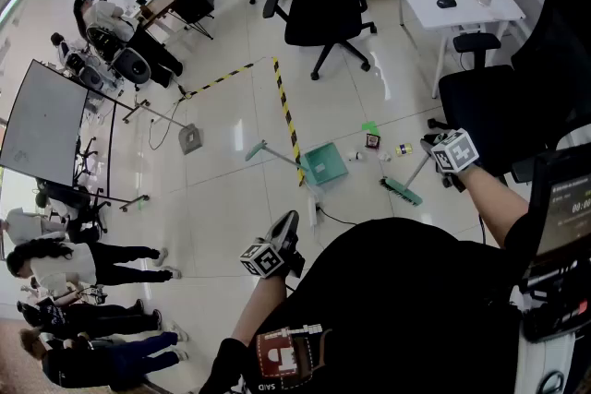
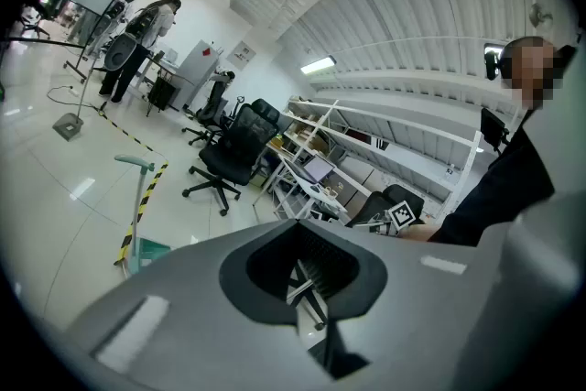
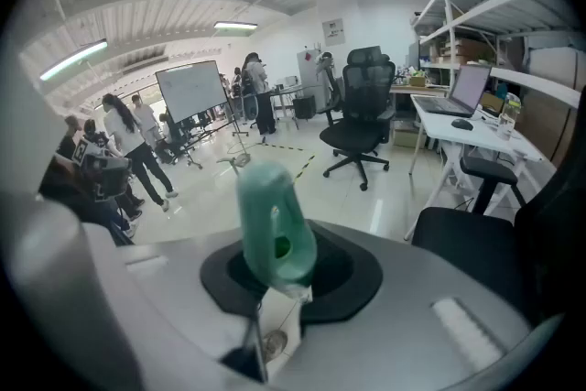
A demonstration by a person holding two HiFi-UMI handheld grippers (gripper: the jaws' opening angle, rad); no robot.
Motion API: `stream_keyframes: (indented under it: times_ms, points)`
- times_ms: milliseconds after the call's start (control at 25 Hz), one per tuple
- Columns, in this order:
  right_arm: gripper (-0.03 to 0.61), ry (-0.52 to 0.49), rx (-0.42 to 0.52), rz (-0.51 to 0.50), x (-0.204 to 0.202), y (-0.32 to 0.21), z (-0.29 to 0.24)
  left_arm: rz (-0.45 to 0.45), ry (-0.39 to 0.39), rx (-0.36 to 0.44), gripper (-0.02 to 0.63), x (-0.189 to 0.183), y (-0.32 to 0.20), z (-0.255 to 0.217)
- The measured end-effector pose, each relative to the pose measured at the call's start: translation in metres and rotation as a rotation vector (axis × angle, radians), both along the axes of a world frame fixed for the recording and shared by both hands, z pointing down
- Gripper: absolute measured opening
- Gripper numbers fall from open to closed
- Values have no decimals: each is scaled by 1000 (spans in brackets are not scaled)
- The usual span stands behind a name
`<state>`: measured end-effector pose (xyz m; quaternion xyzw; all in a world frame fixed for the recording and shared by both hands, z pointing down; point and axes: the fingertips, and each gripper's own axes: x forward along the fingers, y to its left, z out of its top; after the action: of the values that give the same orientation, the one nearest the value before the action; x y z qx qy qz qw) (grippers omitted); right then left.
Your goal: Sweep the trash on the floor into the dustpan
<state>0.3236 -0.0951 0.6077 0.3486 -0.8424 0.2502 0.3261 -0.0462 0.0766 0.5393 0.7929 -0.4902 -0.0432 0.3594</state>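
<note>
In the head view a green dustpan (image 1: pixel 324 163) lies on the white floor, its long handle (image 1: pixel 268 149) slanting left. Small bits of trash (image 1: pixel 372 141) lie scattered just right of it, among them a small bottle (image 1: pixel 404 149). My right gripper (image 1: pixel 440 152) is shut on the broom's handle, and the green broom head (image 1: pixel 403 190) rests on the floor right of the dustpan. The handle's green end (image 3: pixel 276 229) sticks up in the right gripper view. My left gripper (image 1: pixel 286 226) hangs near my body, below the dustpan, holding nothing I can see; its jaws are hidden. The dustpan handle (image 2: pixel 140 188) shows in the left gripper view.
Yellow-black tape (image 1: pixel 287 117) runs across the floor beside the dustpan. A black office chair (image 1: pixel 319 5) stands behind, another (image 1: pixel 499 106) close on the right, next to a white desk (image 1: pixel 462 9) with a laptop. A stand base (image 1: pixel 189 139), a whiteboard (image 1: pixel 42 125) and people (image 1: pixel 83 263) are at left.
</note>
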Motion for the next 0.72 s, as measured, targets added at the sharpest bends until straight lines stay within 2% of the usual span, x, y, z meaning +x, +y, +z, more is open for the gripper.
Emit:
stream_keyframes:
  times_ms: [200, 360, 560, 720]
  points:
    - [46, 8, -5, 104, 25, -27, 1, -34, 19, 29, -5, 4, -6, 6]
    - [48, -5, -31, 170, 28, -53, 13, -55, 16, 37, -5, -7, -20, 10]
    - [46, 3, -53, 232, -2, -82, 26, -28, -52, 24, -5, -45, -48, 34]
    - [46, 42, -69, 299, -36, -109, 36, 37, -34, 6, -5, -80, -78, 58]
